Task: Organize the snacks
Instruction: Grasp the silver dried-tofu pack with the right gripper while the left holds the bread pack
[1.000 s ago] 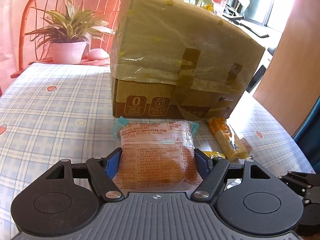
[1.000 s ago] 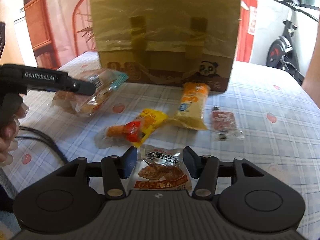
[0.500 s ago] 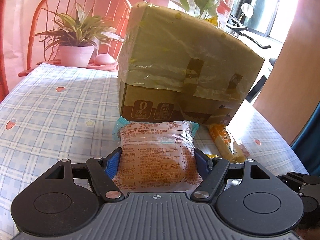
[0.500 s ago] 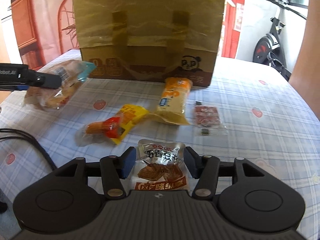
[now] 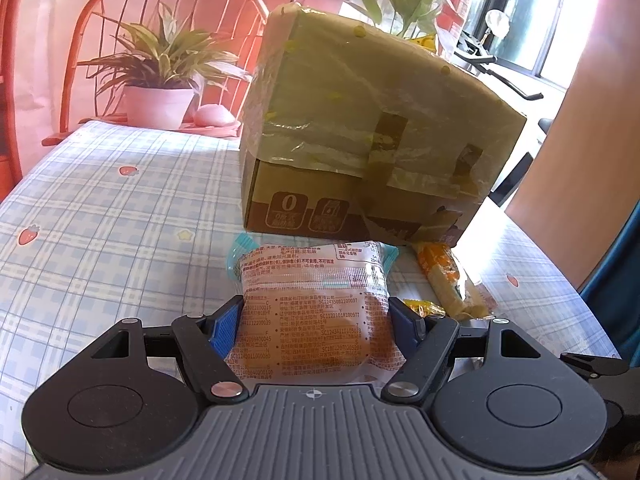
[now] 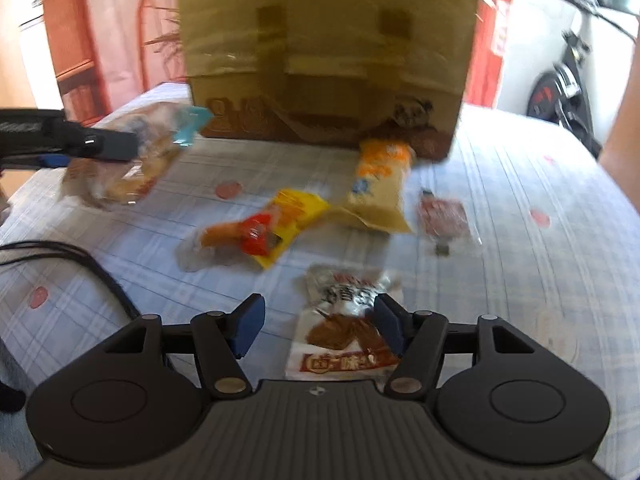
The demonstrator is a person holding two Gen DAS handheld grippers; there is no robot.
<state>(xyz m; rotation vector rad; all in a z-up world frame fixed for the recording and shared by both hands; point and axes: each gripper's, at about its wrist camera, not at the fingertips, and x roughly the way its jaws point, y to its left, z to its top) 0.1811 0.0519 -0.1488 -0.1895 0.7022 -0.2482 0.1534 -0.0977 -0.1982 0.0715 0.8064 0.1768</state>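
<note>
My left gripper is shut on a clear bread packet with red print, held just above the checked tablecloth in front of a taped cardboard box. The right wrist view shows the same gripper and bread packet at far left. My right gripper is low over the table and its jaws are opening. A silver and brown snack packet lies between them on the cloth, close to the right finger, with a clear gap to the left pad. The box stands behind.
On the cloth before the box lie a yellow and red packet, a long orange packet and a small red packet. A black cable runs at left. A potted plant stands behind the table; a person's arm is at right.
The right jaws have spread apart and no longer pinch the silver packet, which now lies off to the right between them. The left gripper still holds the bread packet.
</note>
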